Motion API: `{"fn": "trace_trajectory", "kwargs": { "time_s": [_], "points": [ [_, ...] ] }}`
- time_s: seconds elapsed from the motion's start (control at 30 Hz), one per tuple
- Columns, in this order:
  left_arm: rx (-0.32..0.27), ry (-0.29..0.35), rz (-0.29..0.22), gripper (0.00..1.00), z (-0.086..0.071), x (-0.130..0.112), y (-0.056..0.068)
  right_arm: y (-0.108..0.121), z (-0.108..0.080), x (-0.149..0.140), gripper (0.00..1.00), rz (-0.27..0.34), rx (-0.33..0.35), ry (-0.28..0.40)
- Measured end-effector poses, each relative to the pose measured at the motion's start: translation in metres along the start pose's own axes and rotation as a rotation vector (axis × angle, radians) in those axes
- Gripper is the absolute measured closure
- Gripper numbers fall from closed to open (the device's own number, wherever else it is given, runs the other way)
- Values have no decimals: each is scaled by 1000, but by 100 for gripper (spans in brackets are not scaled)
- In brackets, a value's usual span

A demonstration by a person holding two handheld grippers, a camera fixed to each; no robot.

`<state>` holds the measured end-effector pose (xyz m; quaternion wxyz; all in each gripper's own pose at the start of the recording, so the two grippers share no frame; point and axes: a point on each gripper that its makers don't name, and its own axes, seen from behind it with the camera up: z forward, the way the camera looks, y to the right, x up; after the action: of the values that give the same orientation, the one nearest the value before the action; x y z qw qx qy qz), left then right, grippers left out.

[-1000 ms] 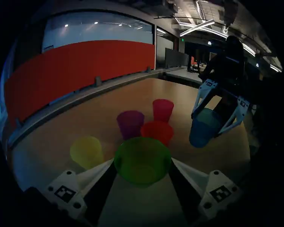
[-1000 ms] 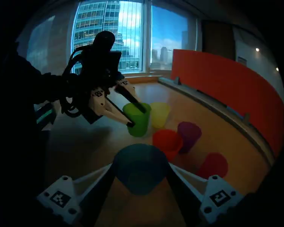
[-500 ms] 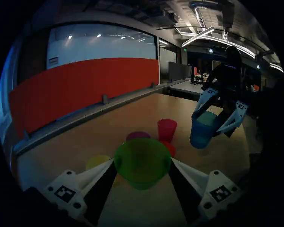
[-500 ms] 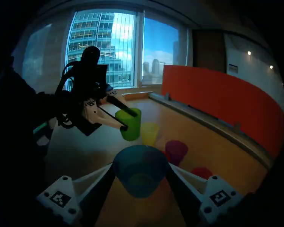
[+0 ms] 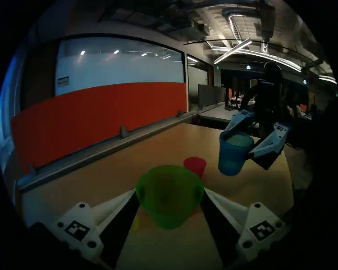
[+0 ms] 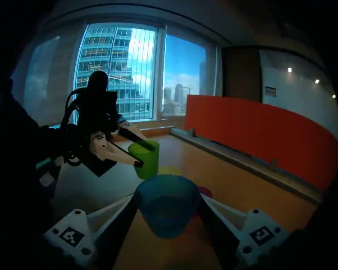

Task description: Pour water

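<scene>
In the left gripper view, a translucent green cup [image 5: 169, 204] sits upright between my left gripper's [image 5: 169, 192] fingers, which are shut on it, above the wooden table [image 5: 124, 166]. Past it to the right hangs a blue cup [image 5: 232, 155], with my right gripper [image 5: 236, 145] shut on it. A red cup [image 5: 195, 165] stands on the table just behind the green cup. In the right gripper view, the blue cup [image 6: 167, 209] is held close up by the right gripper [image 6: 167, 198]. Farther off, the left gripper [image 6: 144, 155] carries the green cup [image 6: 145, 159] in the air.
A yellow cup's rim [image 6: 169, 170] and a sliver of a dark red cup [image 6: 204, 191] peek from behind the blue cup. An orange partition [image 5: 101, 108] runs along the table's far edge. Tall windows [image 6: 137, 72] stand behind a person's dark sleeve [image 6: 29, 139].
Both grippers have risen with their cups. The cups on the table have dropped low in both views, and most are now hidden behind the held cups. The blue cup has come closer to the green one.
</scene>
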<state>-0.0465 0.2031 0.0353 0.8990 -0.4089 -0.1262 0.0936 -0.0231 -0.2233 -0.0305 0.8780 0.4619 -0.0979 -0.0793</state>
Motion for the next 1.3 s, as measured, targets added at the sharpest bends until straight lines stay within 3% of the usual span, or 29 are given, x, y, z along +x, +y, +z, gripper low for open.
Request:
{"fn": "trace_trajectory", "kwargs": {
  "time_s": [0.57, 1.3],
  "points": [
    [-11, 59, -5, 12, -3, 24, 6, 19, -7, 34, 9, 12, -52, 89],
    [-28, 138, -14, 12, -7, 43, 16, 32, -7, 53, 9, -13, -77, 107]
  ]
}}
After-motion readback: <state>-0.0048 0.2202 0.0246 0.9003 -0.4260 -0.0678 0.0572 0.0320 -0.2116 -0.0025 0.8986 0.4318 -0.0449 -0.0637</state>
